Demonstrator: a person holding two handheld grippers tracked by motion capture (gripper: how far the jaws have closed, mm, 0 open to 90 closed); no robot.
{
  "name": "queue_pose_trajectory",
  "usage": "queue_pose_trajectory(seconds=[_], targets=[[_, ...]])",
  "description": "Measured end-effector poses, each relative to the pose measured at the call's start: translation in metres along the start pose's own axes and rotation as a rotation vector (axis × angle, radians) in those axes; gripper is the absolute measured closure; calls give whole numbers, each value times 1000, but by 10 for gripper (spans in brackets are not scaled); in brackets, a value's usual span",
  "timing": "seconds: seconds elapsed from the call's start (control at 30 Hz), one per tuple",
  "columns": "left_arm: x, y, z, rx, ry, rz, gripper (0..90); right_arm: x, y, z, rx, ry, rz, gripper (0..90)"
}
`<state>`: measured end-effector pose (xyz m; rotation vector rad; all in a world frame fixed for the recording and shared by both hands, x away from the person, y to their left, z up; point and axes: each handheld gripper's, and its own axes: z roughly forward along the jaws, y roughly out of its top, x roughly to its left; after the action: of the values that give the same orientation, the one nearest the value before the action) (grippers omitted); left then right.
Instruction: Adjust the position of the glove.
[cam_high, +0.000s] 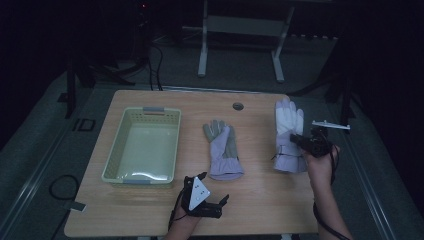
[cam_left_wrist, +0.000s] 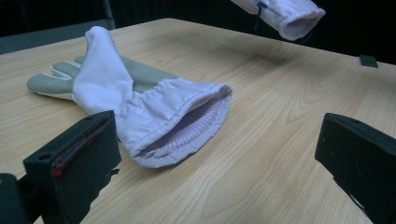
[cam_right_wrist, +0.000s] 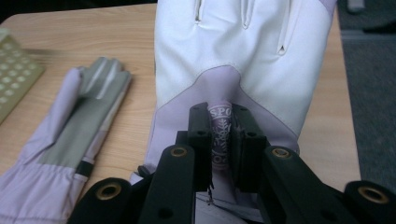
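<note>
Work in hand: picking up the white glove (cam_high: 289, 131) at the right side of the wooden table (cam_high: 260, 192), probably to move it to the yellow-green basket (cam_high: 116, 150).
Right gripper (cam_right_wrist: 219, 140): jaws closed tight on a pinched fold of the white glove near its cuff, a printed label caught between the pads.
White glove: in the left gripper view its cuff hangs clear of the tabletop; its fingers look close to the wood in the high view.
Left gripper (cam_high: 207, 200): near the front edge, jaws wide apart with nothing between them, pointed at the open cuff of the grey-palmed glove (cam_left_wrist: 140, 100).
Grey-palmed glove: lies flat mid-table, between basket and white glove, apart from both.
Risk, slip: the hold is on a thin fold only, so a quick swing could pull the fabric free.
Risk, snag: the dangling fingers could drag the other glove or catch the basket rim if carried low.
</note>
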<state>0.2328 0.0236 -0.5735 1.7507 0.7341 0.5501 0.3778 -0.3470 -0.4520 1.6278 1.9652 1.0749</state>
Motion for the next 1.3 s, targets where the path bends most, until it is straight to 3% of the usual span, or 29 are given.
queue_pose_trajectory(seconds=[0.33,0.57,0.77,0.87,0.93,1.1,1.17,1.3], targets=[[0,0,0,3,-2,0,2,-2,-23,48,81,-72,79,792],[0,0,0,4,-5,2,2,-2,-33,79,134,-114,69,744],[0,0,0,4,-6,0,2,-1,-23,69,118,-114,18,606],[0,0,0,4,-5,2,2,-4,-15,59,77,-69,-51,552],[0,0,0,2,-5,-1,2,-8,-10,54,87,-44,-115,516],[0,0,1,5,-2,3,2,-14,-8,51,117,14,-189,467],[0,0,1,5,-2,0,2,-15,-11,55,127,31,-184,467],[0,0,0,6,-2,-1,2,-18,-25,70,166,12,-177,513]])
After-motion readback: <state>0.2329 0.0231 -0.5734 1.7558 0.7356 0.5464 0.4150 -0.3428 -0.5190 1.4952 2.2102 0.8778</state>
